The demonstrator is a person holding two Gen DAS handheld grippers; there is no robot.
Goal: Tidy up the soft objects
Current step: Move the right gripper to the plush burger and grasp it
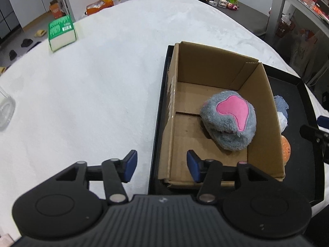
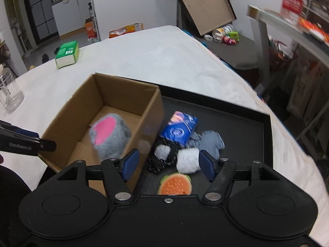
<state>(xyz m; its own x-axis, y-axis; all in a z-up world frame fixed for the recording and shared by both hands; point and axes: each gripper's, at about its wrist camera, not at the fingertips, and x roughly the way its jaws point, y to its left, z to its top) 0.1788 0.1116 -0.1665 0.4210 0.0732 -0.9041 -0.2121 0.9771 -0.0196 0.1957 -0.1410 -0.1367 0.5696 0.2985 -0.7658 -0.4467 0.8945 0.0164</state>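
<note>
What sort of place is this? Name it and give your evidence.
Probably a lived-in storeroom or workroom: a table under a white cloth, shelving stacked with packaged goods, and boxes on the floor near white cabinets.

Grey-pink plush inside cardboard box; other softies beside.

glass jar: cut by left edge, left wrist view; only part shows.
right gripper: only a dark tip at right edge, rest out of frame.
orange toy: mostly hidden behind cardboard box wall.
blue-grey plush + white ball: same wall hides most.
right wrist view: motion blur; grey-pink plush smeared, blue packet print unreadable.
black strap item: shape unclear.
</note>
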